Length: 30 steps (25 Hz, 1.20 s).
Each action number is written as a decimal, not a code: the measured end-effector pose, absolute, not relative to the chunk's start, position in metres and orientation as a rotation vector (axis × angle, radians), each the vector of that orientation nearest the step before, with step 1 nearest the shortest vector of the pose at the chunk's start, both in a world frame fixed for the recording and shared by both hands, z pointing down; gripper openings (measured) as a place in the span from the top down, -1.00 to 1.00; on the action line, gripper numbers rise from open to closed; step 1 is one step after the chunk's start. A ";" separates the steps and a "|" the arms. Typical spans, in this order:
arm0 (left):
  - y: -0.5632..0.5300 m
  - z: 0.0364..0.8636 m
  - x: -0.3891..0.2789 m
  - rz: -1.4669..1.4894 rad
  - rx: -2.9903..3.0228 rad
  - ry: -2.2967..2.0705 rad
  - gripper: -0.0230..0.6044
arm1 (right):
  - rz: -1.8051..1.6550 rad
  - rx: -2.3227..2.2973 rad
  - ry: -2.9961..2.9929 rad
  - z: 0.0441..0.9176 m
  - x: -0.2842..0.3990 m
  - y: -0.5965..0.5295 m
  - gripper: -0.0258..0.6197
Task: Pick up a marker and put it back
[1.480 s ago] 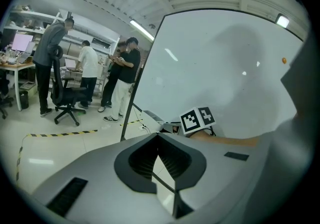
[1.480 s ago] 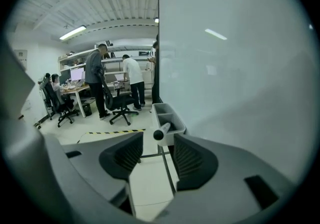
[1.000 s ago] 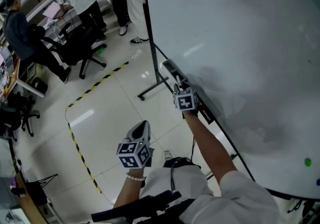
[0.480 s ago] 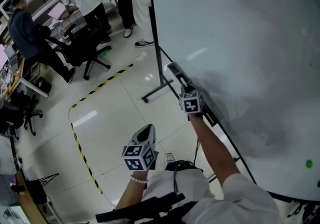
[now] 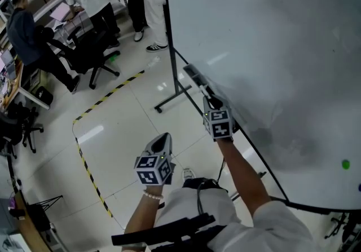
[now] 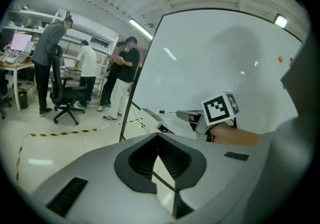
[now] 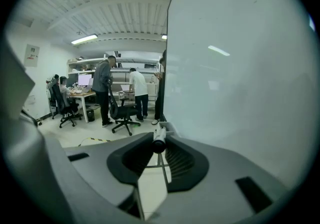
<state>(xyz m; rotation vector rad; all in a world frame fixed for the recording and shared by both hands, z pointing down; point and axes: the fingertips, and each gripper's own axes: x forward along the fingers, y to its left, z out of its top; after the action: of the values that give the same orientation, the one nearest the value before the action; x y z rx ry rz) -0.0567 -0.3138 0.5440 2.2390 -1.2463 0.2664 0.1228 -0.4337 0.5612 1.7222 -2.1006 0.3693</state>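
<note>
My right gripper (image 5: 211, 102) is at the tray (image 5: 193, 78) along the bottom edge of the whiteboard (image 5: 271, 42), shut on a black-capped marker (image 7: 159, 140). The marker's end sits between the jaws and points along them. In the left gripper view the marker (image 6: 171, 113) sticks out level from the right gripper (image 6: 192, 116), just above the tray. My left gripper (image 5: 164, 141) hangs lower and to the left over the floor, shut with nothing in it, about a forearm's length from the board.
The whiteboard stand's legs (image 5: 169, 101) reach onto the tiled floor. Yellow-and-black tape (image 5: 90, 111) marks the floor. A black office chair (image 5: 90, 56) and several people stand by desks at the far left. A green magnet (image 5: 345, 164) is on the board.
The right gripper has drawn back a little along the tray toward me. The left gripper has hardly moved.
</note>
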 end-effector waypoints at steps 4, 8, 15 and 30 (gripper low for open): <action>-0.312 0.540 -0.056 0.244 2.258 -1.236 0.95 | 0.392 1.740 -2.147 0.545 0.126 -0.399 0.64; -0.307 0.531 -0.053 0.247 2.303 -1.229 0.95 | 0.423 1.747 -2.154 0.527 0.127 -0.353 0.64; -0.293 0.529 -0.056 0.257 2.320 -1.227 0.95 | 0.507 1.811 -2.145 0.528 0.128 -0.276 0.64; -0.279 0.528 -0.060 0.271 2.326 -1.203 0.95 | 0.577 1.887 -2.104 0.532 0.134 -0.223 0.64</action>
<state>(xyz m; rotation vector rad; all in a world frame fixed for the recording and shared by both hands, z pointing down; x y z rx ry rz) -0.0599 -0.2794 0.5280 2.3256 -1.2030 0.2709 0.1344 -0.2227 0.5323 1.8868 -2.1043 0.5770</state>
